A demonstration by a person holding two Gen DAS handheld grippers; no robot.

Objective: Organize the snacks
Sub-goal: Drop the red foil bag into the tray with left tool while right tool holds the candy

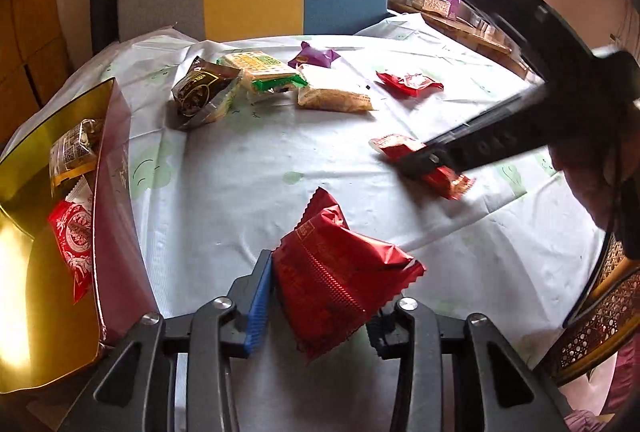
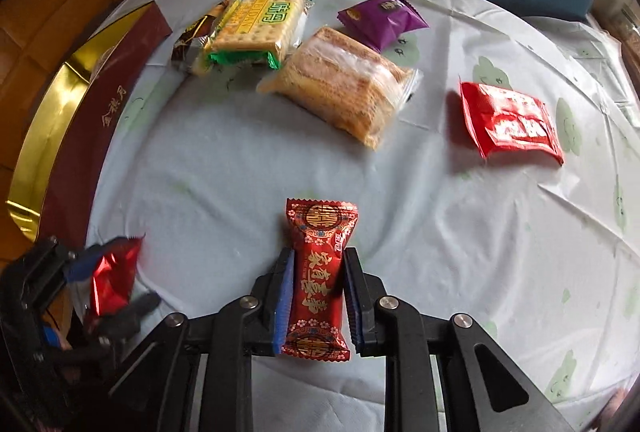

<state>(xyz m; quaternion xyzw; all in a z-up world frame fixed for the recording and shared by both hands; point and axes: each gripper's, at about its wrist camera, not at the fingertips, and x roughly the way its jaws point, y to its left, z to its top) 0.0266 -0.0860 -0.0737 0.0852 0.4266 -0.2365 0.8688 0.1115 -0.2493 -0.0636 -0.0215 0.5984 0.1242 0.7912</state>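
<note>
The right gripper (image 2: 316, 296) pinches a long red candy packet (image 2: 318, 272) at bottom centre of its view, blue pads pressed on both long sides, the packet's ends sticking out above and below the fingers. The left gripper (image 1: 320, 306) clamps a crinkled red pouch (image 1: 340, 272) between its pads, low in its own view (the pouch tilts up toward the right). Beyond, on the pale tablecloth (image 2: 240, 172), lie a cracker pack (image 2: 260, 24), a wrapped cake (image 2: 344, 92), a purple packet (image 2: 380, 18) and a flat red sachet (image 2: 512, 122). A gold-lined box (image 1: 24, 232) sits at the left edge.
</note>
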